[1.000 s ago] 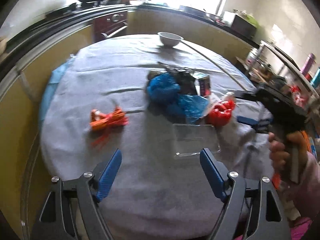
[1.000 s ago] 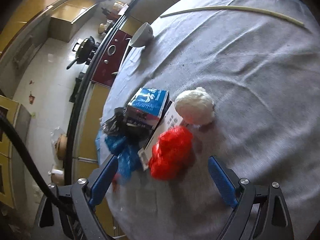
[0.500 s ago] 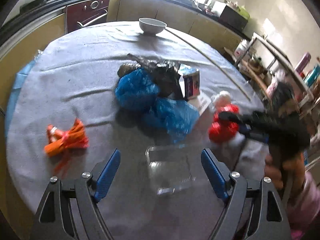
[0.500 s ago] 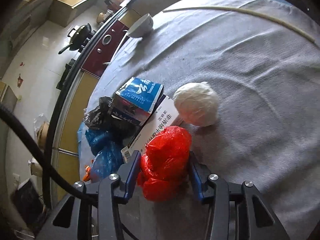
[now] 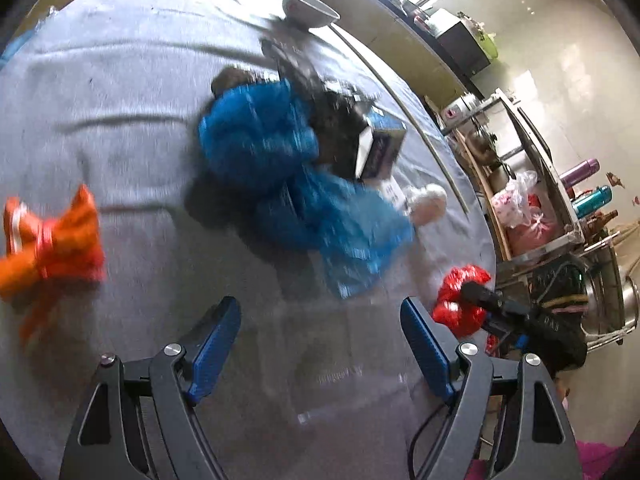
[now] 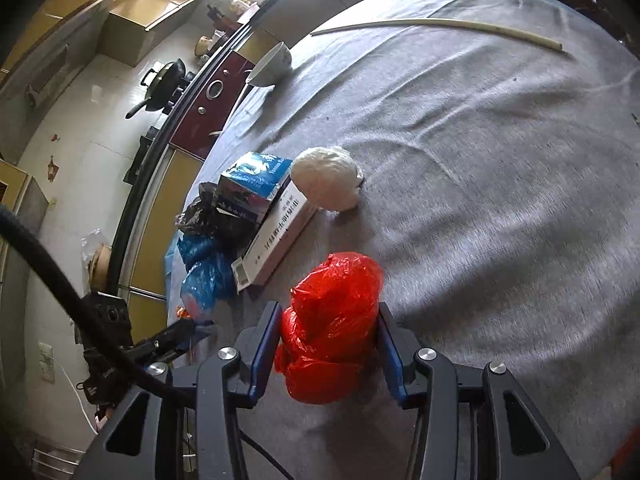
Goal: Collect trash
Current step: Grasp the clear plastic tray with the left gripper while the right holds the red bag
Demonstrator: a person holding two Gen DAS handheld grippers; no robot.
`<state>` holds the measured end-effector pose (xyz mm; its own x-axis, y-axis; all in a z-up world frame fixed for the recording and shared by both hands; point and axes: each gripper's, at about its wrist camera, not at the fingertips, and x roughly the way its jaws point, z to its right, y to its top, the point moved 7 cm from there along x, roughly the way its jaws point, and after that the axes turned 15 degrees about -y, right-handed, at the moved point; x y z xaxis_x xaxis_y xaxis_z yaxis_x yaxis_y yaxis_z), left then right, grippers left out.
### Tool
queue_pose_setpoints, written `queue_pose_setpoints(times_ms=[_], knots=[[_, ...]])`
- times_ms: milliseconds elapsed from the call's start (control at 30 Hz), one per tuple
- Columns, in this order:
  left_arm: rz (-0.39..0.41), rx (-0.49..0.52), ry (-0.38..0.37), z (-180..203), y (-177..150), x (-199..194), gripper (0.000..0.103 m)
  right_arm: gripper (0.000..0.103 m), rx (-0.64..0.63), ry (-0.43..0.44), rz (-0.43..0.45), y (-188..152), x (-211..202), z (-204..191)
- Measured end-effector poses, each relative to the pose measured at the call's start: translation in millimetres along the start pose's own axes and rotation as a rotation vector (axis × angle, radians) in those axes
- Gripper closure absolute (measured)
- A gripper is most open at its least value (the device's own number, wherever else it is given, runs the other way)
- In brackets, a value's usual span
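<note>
Right gripper [image 6: 328, 344]: its jaws have just been closing and now clamp the red plastic bag [image 6: 330, 320] from both sides, pads pressed into the crumpled film. A second ago the jaws stood wide with the bag ahead of them. The bag now sits low over the grey-clothed surface [image 6: 480, 200]; whether it is lifted clear cannot be told.

Left gripper [image 5: 320, 344]: open and empty. It has come down toward a clear plastic container [image 5: 332, 360], which lies on the cloth between its fingers, blurred, with no pad contact visible.

Remaining on the surface: blue bags [image 5: 280, 176], carton [image 5: 380, 148], white wad [image 6: 326, 178], orange wrapper [image 5: 52, 240].

Assessment: first item is secured; collection is at an early stage, most trash outstanding.
</note>
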<state>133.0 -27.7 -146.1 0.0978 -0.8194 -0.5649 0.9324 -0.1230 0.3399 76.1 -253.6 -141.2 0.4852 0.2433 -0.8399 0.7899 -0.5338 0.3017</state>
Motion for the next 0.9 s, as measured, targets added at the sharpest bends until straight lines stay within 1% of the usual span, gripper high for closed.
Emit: queue_pose_setpoints(times_ms=[100,167,200,267,333,433,467,567,600,633,667,767,833,900], knots=[[-0.001,0.02,-0.024,14,-19,-6,0.021,0.054,-0.003,0.003,-0.001,-2,0,0],[-0.016,0.044,-0.039,26,-30,-10,0.021,0.054,-0.01,-0.003,0.006,-3,-2,0],[-0.024,0.066,-0.037,33,-35,-11,0.021,0.054,-0.011,-0.004,0.008,-3,-2,0],[-0.024,0.099,0.007,36,-39,-13,0.021,0.054,-0.007,-0.001,0.009,-3,-3,2],[-0.003,0.111,0.058,32,-35,-16,0.02,0.054,-0.002,-0.001,0.01,-4,-3,3],[0.019,0.069,0.07,24,-26,-19,0.02,0.054,0.008,-0.002,0.0,-6,-2,5],[0.027,0.074,0.081,23,-24,-20,0.02,0.054,0.009,-0.003,0.0,-6,-3,5],[0.056,0.136,0.108,25,-12,-23,0.02,0.054,0.013,-0.002,0.008,-6,-7,7],[0.056,0.166,0.114,25,-7,-21,0.02,0.054,0.016,-0.001,0.009,-6,-8,8],[0.048,0.176,0.118,24,-3,-18,0.02,0.054,0.018,0.001,0.007,-6,-8,9],[0.041,0.173,0.116,21,-2,-17,0.02,0.054,0.022,0.004,0.003,-7,-8,9],[0.015,0.16,0.048,23,-5,-10,0.02,0.054,0.018,0.011,-0.003,-9,-7,8],[-0.018,0.196,0.002,34,-17,-6,0.02,0.054,0.011,0.013,-0.002,-10,-8,7],[-0.052,0.227,-0.02,44,-30,-6,0.02,0.054,0.006,0.011,0.003,-10,-9,7]])
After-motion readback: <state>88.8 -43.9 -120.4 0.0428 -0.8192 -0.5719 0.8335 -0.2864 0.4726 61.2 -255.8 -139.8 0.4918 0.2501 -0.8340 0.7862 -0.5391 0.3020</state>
